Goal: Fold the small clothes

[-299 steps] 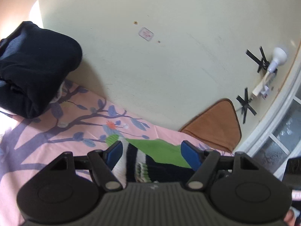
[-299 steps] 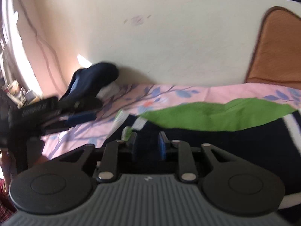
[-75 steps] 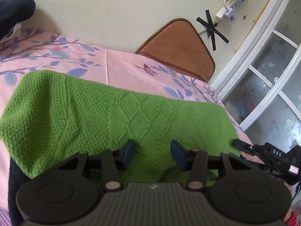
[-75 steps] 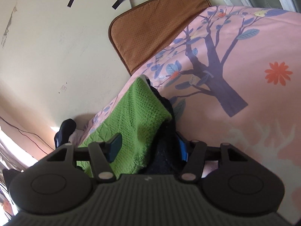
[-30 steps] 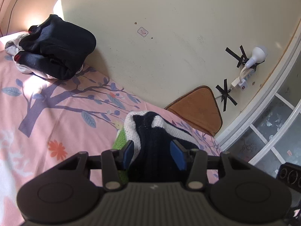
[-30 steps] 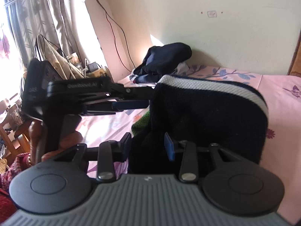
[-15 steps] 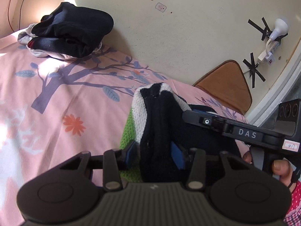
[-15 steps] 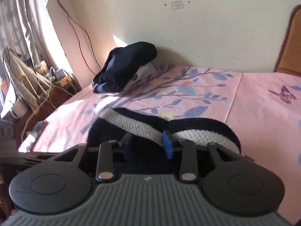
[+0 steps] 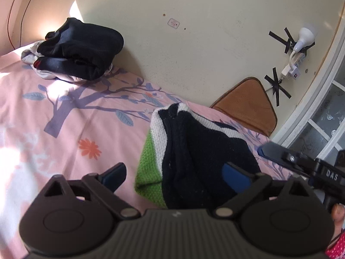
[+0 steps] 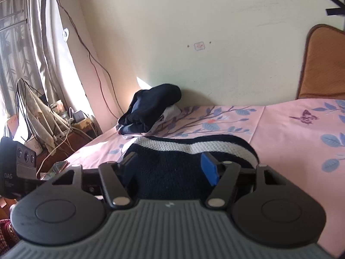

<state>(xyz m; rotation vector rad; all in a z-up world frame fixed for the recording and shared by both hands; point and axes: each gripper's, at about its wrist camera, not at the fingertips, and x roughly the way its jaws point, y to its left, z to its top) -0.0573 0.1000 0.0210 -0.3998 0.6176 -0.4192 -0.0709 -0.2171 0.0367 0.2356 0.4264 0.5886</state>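
Already folded, the sweater (image 9: pixel 194 151) lay bunched on the pink sheet (image 9: pixel 64 129), green side under, navy and white on top. The left gripper (image 9: pixel 174 176) was opening wide, its pads clear of the knit between them. The right gripper (image 10: pixel 170 168) was opening too, straddling the sweater's edge.

Folded sweater (image 9: pixel 194 151) on pink bedsheet (image 9: pixel 64 151)

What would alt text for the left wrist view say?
A folded knit sweater, navy with white and green, lies on a pink tree-print bedsheet between the opening jaws of the left gripper, untouched by them. A dark clothes pile sits by the wall.
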